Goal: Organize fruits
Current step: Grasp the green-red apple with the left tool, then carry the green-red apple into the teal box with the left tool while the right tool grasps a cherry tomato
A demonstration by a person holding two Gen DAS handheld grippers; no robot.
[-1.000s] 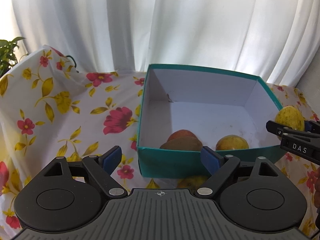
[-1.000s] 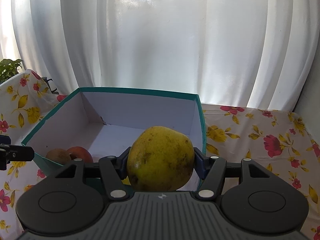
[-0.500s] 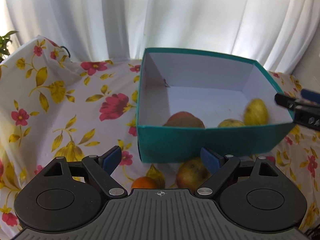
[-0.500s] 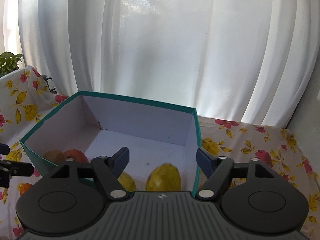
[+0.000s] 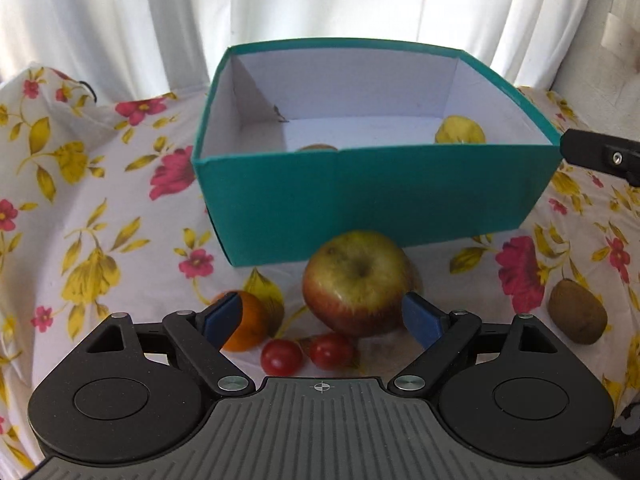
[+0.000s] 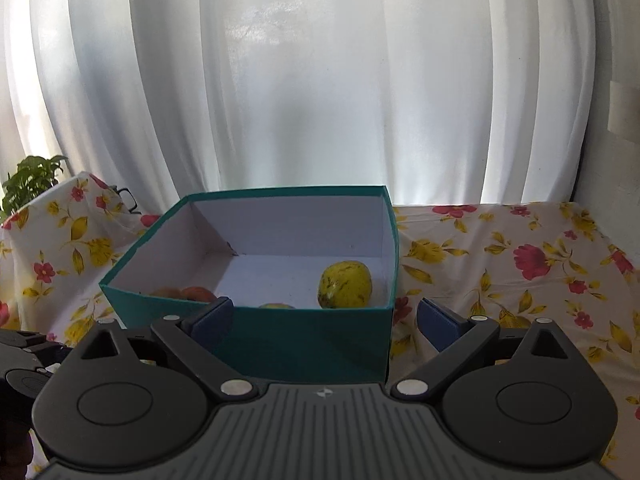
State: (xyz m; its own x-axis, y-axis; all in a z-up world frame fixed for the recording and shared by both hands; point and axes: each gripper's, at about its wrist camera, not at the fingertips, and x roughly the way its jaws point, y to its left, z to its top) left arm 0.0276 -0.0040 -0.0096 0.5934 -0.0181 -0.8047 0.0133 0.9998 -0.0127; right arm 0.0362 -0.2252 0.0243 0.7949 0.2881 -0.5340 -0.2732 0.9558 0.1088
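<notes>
A teal box (image 5: 372, 196) with white inner walls stands on the floral cloth; it also shows in the right wrist view (image 6: 304, 336). A yellow fruit (image 6: 346, 285) lies inside at the right, also in the left wrist view (image 5: 460, 131). Reddish fruits (image 6: 188, 293) lie at the box's left front. My left gripper (image 5: 322, 316) is open and low over a red-green apple (image 5: 356, 282), which sits between its pads. An orange (image 5: 248, 322) and two cherry tomatoes (image 5: 306, 354) lie beside it. My right gripper (image 6: 324, 318) is open and empty in front of the box.
A kiwi (image 5: 576, 316) lies on the floral cloth (image 5: 100, 208) at the right. White curtains (image 6: 320, 80) hang behind. A green plant (image 6: 32, 176) stands at the far left. The right gripper's finger (image 5: 600, 154) shows beside the box's right corner.
The right gripper opened and dropped the yellow fruit into the box, then drew back. The left gripper moved back and down from the box to the apple on the cloth.
</notes>
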